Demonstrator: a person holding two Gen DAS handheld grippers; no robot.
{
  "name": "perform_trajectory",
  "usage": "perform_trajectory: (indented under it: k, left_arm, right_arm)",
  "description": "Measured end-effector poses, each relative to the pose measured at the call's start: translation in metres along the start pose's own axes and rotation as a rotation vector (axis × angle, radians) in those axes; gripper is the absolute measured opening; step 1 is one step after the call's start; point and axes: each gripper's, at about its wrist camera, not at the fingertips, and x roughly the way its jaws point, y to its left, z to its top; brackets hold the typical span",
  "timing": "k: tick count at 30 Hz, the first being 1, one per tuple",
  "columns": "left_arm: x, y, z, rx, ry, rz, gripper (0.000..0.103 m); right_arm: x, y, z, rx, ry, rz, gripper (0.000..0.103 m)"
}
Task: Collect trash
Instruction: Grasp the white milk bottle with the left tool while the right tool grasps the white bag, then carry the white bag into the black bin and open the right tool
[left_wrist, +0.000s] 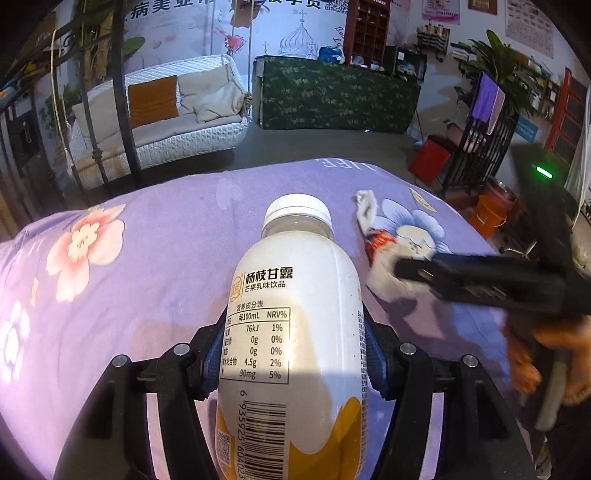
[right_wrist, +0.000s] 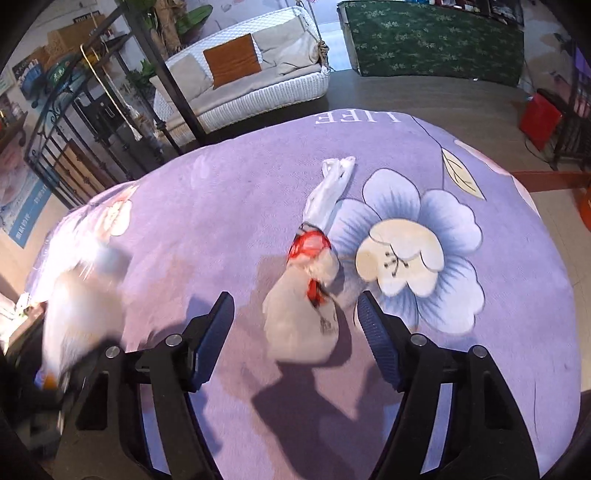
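Left gripper (left_wrist: 293, 354) is clamped on a white plastic drink bottle with a white cap and a yellow-and-white printed label (left_wrist: 295, 314), blue pads pressed to both flanks low on the body, cap pointing to 12 o'clock. Right gripper (right_wrist: 295, 332) stands open, its jaws straddling the lower end of a crumpled white plastic bag with a red printed band (right_wrist: 306, 295); pads are not on it yet. The bag lies flat on the purple floral fleece cloth (right_wrist: 221, 206) covering the table, its twisted tail running to 12 o'clock. Risks as I read them: the bag is thin and lies flat, so closing could pinch cloth with it or catch only a fold that slips out on lift; dragging cloth would disturb everything on it. The bottle is smooth and round and gripped low, so it could pivot or slide if the hand tilts. The left wrist view shows the right gripper at 3 o'clock close to the bottle, so the two could clip each other. Room: white wicker swing sofa with an orange cushion (left_wrist: 162, 110) at 11 o'clock, green patterned counter (left_wrist: 336, 96) at 12, red box (left_wrist: 430, 158) and orange bucket (left_wrist: 487, 216) on the floor at 2 o'clock. No bin in view.
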Motion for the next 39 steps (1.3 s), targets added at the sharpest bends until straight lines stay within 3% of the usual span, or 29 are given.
perform_trajectory:
  k: [4,8,12,25,39]
  left_arm:
    - [-0.013,-0.005,-0.018,-0.044,-0.02,-0.021,0.06]
    - [-0.024,-0.001,-0.027,-0.038,-0.033,-0.006,0.06]
    - [-0.029,0.006,-0.033,-0.071,-0.032,-0.021,0.06]
    - [-0.038,-0.003,-0.048,-0.08,-0.034,-0.075,0.06]
    - [-0.058,-0.05,-0.07,-0.008,-0.051,-0.163,0.06]
  right_arm:
    - [0.02,-0.005,0.003,0.022,0.036,-0.036,0.048]
    - [0.031,-0.006,-0.003,0.026,0.055,-0.045,0.023]
    - [0.023,-0.005,-0.008,0.039,0.036,-0.039,0.015]
    - [-0.049,-0.009,-0.05,0.066,-0.05,-0.012,0.013]
    - [-0.148,-0.03,-0.142,0.109,-0.179,-0.05,0.013]
